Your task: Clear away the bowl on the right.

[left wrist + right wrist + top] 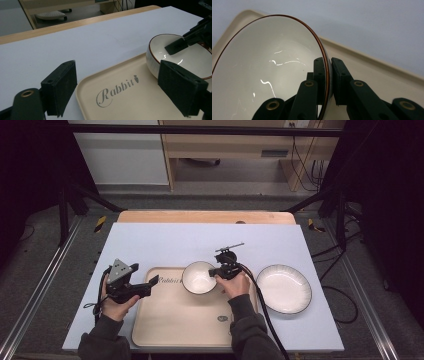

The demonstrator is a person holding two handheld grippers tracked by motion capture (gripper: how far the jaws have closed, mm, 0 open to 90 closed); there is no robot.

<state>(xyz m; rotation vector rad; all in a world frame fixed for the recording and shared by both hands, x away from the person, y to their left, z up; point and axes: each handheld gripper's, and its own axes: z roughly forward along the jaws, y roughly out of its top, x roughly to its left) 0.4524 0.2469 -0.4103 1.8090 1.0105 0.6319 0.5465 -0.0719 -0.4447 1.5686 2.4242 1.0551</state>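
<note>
Black jaws of my right gripper point(327, 82) pinch the rim of the bowl point(269, 72), one pad inside, one outside. That bowl sits tilted at the far edge of the tray point(175, 320); with so thin a hold I judge it may slip and knock down. My left gripper point(117, 87) stands open, empty, over the tray's corner. Only the high view gives me the plate point(283, 288) beyond my right fingers.

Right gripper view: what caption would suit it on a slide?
Hand-held gripper shut on the rim of a white bowl, over a beige tray.
</note>
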